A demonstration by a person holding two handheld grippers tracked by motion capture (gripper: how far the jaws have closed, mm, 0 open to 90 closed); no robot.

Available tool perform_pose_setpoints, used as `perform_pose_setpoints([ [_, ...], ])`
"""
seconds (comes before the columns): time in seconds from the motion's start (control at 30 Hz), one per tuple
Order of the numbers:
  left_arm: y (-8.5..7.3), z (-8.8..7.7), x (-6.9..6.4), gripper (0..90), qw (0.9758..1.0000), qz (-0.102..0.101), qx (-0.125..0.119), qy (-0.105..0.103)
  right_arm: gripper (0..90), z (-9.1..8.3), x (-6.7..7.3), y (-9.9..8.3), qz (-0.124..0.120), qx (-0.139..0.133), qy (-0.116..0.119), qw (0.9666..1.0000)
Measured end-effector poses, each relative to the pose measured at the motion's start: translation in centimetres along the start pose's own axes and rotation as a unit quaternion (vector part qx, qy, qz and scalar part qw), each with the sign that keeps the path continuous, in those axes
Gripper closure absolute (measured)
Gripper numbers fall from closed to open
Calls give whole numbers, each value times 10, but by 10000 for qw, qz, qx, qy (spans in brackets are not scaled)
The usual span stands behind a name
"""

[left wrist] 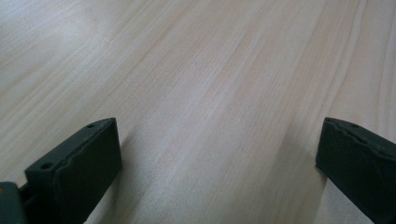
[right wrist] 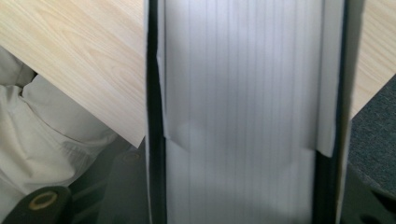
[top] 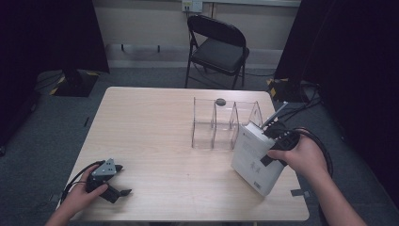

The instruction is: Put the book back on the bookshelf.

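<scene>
A: Your right claw (top: 275,136) is clamped across the thick white book (top: 258,157); the jaws press on its two covers, with the page edges (right wrist: 243,112) between them; the book hangs tilted over the worktop's (top: 155,141) near right corner, just beside the clear divider rack (top: 221,123)

B: Why hold it by the edge like that?

A: My guess is that you mean to stand it upright in a slot of the rack, so that grip keeps it vertical

B: And your left claw (top: 120,180)?

A: Its jaws gape wide over bare wood, holding nothing; it rests low at the near left, well apart from the book
</scene>
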State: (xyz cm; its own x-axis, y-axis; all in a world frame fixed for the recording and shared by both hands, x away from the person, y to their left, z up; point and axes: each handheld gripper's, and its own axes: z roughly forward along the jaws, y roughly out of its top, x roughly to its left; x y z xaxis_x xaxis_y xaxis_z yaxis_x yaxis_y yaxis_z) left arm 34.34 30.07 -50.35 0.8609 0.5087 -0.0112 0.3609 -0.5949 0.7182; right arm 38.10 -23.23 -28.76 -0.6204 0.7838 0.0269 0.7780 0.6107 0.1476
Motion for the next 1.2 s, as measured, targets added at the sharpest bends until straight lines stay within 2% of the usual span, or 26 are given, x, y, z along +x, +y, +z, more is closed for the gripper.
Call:
perform_pose_setpoints([
  [0.1,0,0,0,0,10000,-2,0,-1,525,1,-3,-1,96,18,-16,10000],
  [0.27,0,0,0,0,10000,0,2,4,525,2,-7,-2,94,107,-54,9999],
  [0.4,0,0,0,0,10000,-7,-30,3,525,2,-10,-5,172,1,-10,9999],
  [0.53,0,0,0,0,10000,-4,-30,8,526,-2,-12,-7,297,10,-2,9996],
  [0.8,0,0,0,0,10000,-5,-7,-4,525,-3,-15,-6,291,78,-95,9995],
  [1.2,0,-1,-1,0,10000,-35,19,17,525,-1,-21,0,491,10,-49,9988],
])
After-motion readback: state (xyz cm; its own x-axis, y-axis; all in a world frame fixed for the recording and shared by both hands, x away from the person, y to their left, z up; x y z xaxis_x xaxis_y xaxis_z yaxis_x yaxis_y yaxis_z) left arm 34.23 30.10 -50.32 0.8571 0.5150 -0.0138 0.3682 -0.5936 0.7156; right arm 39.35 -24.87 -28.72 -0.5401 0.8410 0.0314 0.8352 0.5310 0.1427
